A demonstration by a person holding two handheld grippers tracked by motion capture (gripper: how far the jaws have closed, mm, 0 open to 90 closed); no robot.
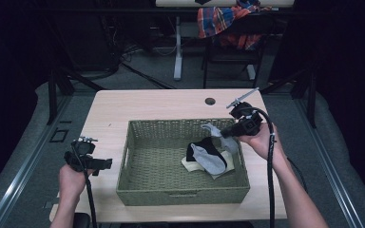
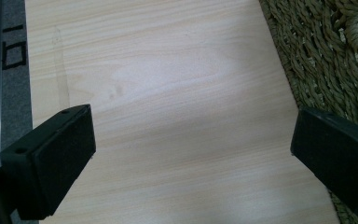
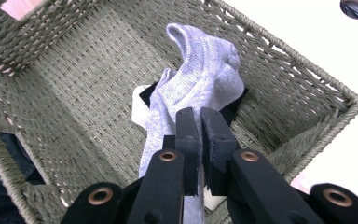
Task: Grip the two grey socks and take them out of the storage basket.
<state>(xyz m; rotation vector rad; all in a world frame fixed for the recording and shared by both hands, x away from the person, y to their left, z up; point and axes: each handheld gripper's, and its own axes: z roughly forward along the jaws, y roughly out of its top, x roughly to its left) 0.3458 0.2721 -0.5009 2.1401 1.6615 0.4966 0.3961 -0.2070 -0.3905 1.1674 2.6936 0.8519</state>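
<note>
Right gripper (image 1: 227, 132) over basket (image 1: 138, 190), fingers pinching grey sock (image 3: 200, 79); more socks (image 1: 204, 156) inside. Left gripper (image 2: 191, 154) low over surface (image 2: 168, 70), fingers spread.

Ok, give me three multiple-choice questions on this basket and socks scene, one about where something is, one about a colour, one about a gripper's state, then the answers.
1. Where is the woven basket?
A. On the wooden table
B. On the floor
C. On a chair

2. What colour is the sock that the right gripper holds?
A. Red
B. Light grey
C. Yellow

3. How does the left gripper stand?
A. Shut on a sock
B. Shut on the basket rim
C. Open, over bare table

Answers:
1. A: the high view shows the basket resting on the light wooden table.
2. B: the right gripper view shows a light grey sock pinched between the fingers, above the basket.
3. C: the left gripper view shows its fingers wide apart with bare wood between them, the basket beside it.
</note>
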